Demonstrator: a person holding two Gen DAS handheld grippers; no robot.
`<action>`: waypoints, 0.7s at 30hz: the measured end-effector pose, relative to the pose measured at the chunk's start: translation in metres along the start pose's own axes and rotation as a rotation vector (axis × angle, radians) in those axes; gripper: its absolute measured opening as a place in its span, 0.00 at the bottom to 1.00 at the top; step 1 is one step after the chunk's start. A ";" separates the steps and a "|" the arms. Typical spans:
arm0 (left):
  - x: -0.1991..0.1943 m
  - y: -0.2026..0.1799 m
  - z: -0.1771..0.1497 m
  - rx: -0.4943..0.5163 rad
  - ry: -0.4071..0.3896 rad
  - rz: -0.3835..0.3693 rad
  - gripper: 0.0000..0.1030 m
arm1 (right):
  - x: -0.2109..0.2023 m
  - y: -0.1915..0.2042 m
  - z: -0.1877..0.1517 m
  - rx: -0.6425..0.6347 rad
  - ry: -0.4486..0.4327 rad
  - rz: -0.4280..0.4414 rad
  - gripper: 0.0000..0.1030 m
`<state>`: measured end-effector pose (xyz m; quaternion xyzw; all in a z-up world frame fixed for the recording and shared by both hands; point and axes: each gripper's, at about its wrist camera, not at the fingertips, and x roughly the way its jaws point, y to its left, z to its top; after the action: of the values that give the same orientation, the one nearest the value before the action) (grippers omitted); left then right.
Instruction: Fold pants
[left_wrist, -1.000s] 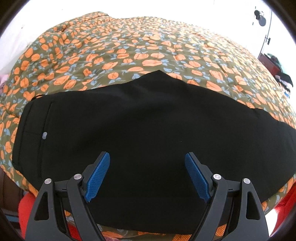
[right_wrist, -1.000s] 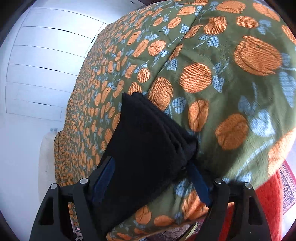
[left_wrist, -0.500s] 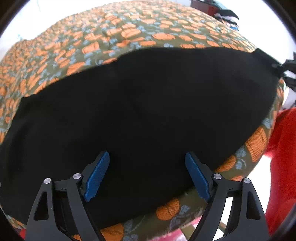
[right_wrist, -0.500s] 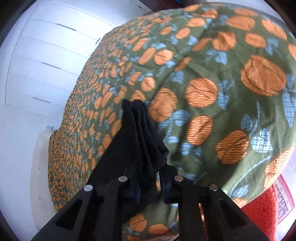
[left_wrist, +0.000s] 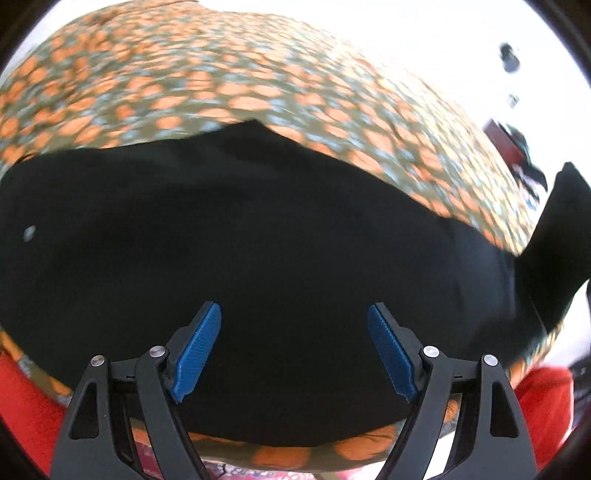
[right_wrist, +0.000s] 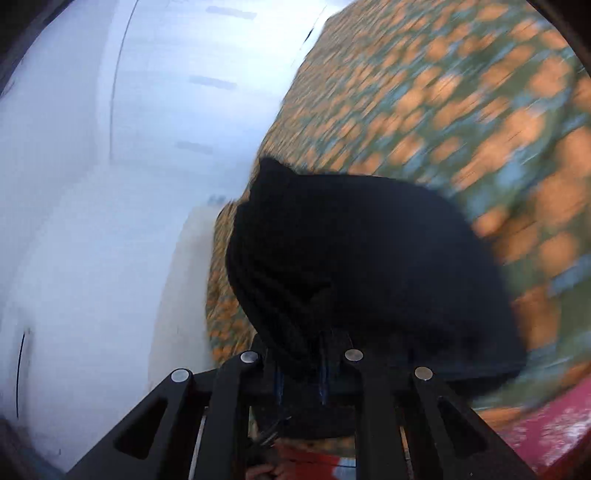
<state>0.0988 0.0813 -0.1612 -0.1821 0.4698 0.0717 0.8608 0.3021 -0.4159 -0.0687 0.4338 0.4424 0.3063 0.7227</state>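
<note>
The black pants (left_wrist: 258, 240) lie folded lengthwise across a bed with an olive cover printed with orange fruit (left_wrist: 221, 85). My left gripper (left_wrist: 293, 350) is open, its blue pads spread just above the near edge of the pants, holding nothing. My right gripper (right_wrist: 301, 373) is shut on the bunched leg end of the pants (right_wrist: 351, 266) and holds it lifted off the bed. That lifted end shows in the left wrist view at the far right (left_wrist: 557, 236). Both views are blurred by motion.
A white wardrobe with drawers (right_wrist: 110, 147) stands beyond the bed. A red rug (left_wrist: 543, 406) lies on the floor beside the bed's near edge. Dark clutter on a red stand (left_wrist: 517, 147) sits at the far right.
My right gripper closed on the leg end and has lifted it up off the bed. My left gripper has swung back left over the pants, still open.
</note>
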 end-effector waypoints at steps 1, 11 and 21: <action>-0.004 0.007 -0.001 -0.024 -0.015 0.001 0.81 | 0.023 0.009 -0.011 -0.030 0.033 -0.006 0.14; -0.020 0.050 -0.006 -0.145 -0.066 -0.002 0.81 | 0.193 0.045 -0.166 -0.613 0.491 -0.242 0.60; -0.043 -0.024 -0.016 0.130 -0.099 -0.214 0.72 | 0.061 0.063 -0.162 -1.011 0.308 -0.379 0.86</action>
<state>0.0698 0.0554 -0.1279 -0.1715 0.4082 -0.0422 0.8956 0.1770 -0.2805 -0.0721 -0.1035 0.4112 0.4047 0.8102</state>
